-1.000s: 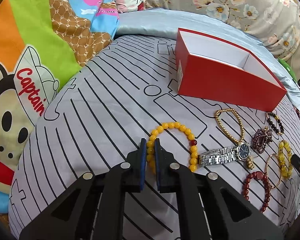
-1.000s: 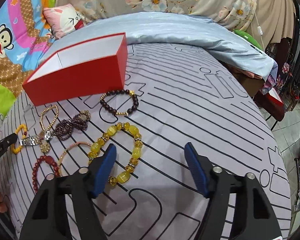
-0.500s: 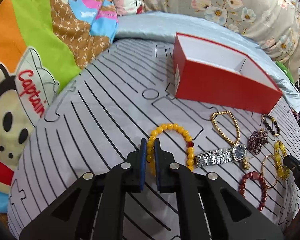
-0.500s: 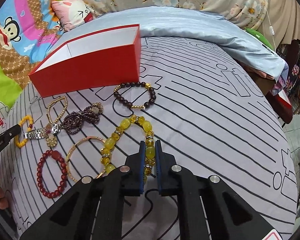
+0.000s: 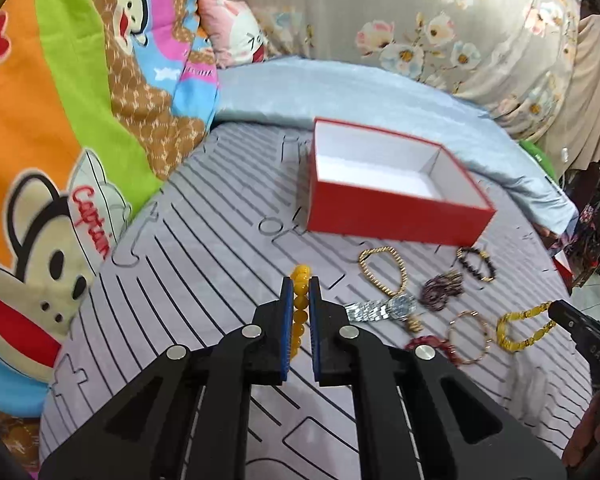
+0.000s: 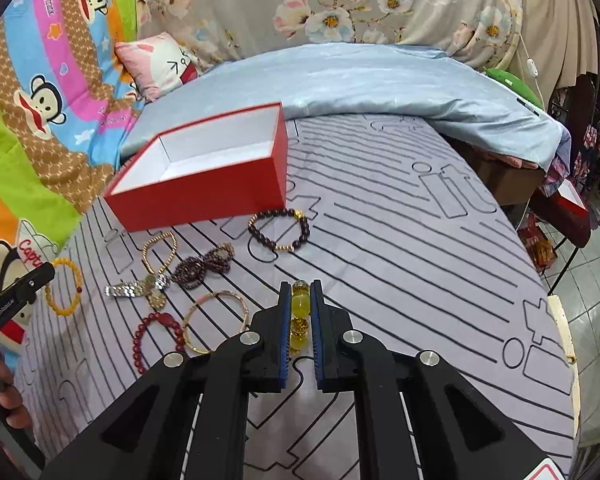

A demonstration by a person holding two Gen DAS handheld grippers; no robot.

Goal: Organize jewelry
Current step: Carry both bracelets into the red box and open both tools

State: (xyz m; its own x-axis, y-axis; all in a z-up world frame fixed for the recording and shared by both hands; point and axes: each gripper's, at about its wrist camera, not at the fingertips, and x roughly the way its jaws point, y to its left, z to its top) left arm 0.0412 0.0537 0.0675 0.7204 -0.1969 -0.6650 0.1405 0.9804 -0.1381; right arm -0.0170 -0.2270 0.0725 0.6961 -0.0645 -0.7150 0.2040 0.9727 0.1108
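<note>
The left gripper (image 5: 299, 308) has its fingers (image 5: 286, 320) clamped on the orange bead bracelet (image 5: 300, 304), whose smooth round beads run in a line between the blue pads and poke out past the tips. In the right wrist view this bracelet (image 6: 63, 286) hangs as an open loop from the left gripper, over the striped grey bedsheet (image 6: 400, 240).

The right gripper (image 6: 300, 312) is closed the same way on the yellow bead bracelet (image 6: 300, 308): translucent glossy beads, large ones alternating with small faceted ones, sit squeezed between its fingers (image 6: 315, 320). From the left wrist view the rest of that strand (image 5: 520, 326) droops from the right gripper's tip.

Beyond both grippers stands the red box (image 6: 204, 188), a rectangular open cardboard tray with white inner walls. Between it and the grippers lie the remaining pieces on the bed: a dark bead bracelet (image 6: 279, 229) with gold spacers, a fine gold chain (image 6: 160, 250), a bunched purple bead strand (image 6: 202, 266), a silver link watch (image 6: 136, 288), a thin gold bangle (image 6: 216, 320) and a red bead bracelet (image 6: 156, 340).
</note>
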